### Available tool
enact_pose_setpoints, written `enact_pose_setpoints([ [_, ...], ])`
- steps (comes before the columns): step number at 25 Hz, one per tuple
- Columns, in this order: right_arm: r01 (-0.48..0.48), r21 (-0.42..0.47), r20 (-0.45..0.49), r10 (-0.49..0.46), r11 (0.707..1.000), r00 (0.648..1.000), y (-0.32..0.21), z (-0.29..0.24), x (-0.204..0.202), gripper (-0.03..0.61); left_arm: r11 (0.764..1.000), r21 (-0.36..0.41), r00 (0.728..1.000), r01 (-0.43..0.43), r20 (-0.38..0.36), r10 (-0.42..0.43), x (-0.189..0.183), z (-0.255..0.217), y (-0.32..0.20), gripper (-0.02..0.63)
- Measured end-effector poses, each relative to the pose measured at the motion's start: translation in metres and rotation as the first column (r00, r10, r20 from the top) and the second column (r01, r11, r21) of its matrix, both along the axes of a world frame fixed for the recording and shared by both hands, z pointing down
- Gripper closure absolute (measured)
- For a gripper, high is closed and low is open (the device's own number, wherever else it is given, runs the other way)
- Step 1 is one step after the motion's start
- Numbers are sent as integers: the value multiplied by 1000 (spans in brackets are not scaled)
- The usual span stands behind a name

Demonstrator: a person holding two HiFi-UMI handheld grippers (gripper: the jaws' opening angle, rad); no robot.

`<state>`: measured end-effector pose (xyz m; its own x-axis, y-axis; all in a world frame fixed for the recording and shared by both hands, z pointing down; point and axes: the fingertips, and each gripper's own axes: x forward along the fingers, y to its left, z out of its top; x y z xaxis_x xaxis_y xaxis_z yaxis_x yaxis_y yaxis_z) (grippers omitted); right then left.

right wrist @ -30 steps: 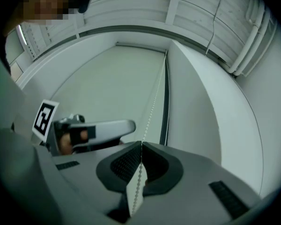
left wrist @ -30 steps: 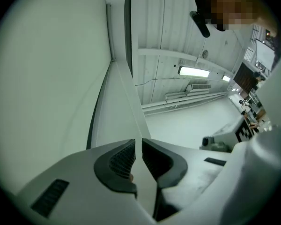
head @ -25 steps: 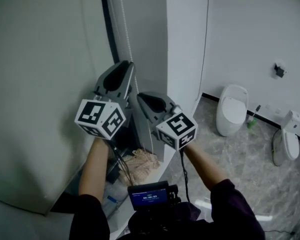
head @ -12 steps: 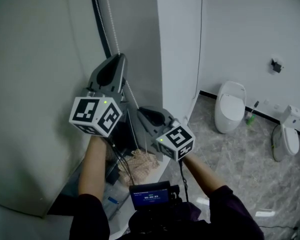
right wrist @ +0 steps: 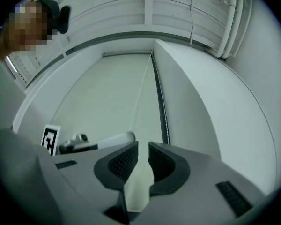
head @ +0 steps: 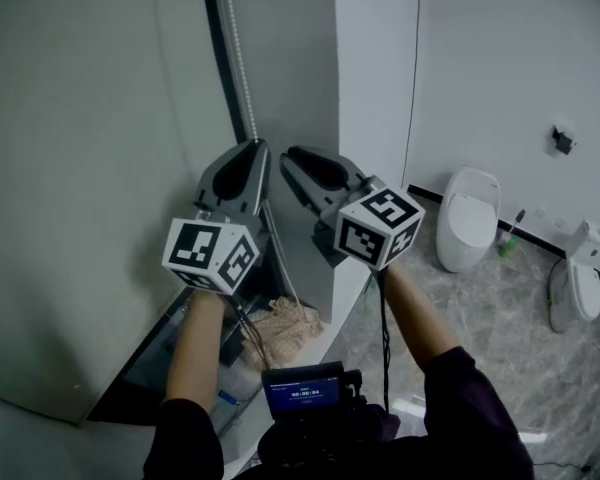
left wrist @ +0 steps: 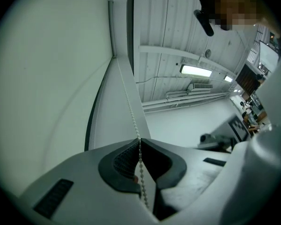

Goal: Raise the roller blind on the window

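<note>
So, left tongs (left wrist: 139,143) are clamped on the bead chain (left wrist: 127,97), which runs up twd 12 o'clock beside the roller blind (head: 80,168). Right tongs (right wrist: 143,149) sit just at its 3 o'clock, slightly apart w/ nothing btwn them. Blind hangs at 9 o'clock.

Your left gripper (left wrist: 139,143) has its jaws pinched together on the bead chain (left wrist: 127,95), which passes between the dark ribbed pads (left wrist: 124,161) and hangs out below them. Above the jaws the chain runs straight up beside the pale roller blind (left wrist: 51,69), and a lit ceiling lamp (left wrist: 196,70) shows to your right
</note>
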<state>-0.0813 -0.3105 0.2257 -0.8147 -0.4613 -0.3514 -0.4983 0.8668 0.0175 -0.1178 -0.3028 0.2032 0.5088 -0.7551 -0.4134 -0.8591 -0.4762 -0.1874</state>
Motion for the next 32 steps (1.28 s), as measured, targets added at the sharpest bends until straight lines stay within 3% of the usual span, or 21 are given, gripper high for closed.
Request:
enact_pose_setpoints([
  [9,69,76,65,-74,995,995,4,-66,-28,523,988,-143,998,-50,34,56,12,114,-4,595],
  [13,39,66,82,-44,997,996,-2,-103,-20,523,974,-212,995,-84,43,95,28,128,4,595],
  [18,43,76,71,-48,996,996,0,-84,-29,561,967,-236,994,-100,10,105,16,159,10,595],
  [21,20,103,75,-28,994,997,2,-100,-20,561,952,-268,989,-146,-33,142,13,136,11,595],
  [27,45,39,-1,-45,998,999,-5,-64,-20,561,949,-207,964,-238,-168,206,-10,53,18,594],
  [32,81,-36,-47,-82,996,995,-2,-13,-10,561,952,-172,960,-254,-167,226,-11,-7,8,594],
])
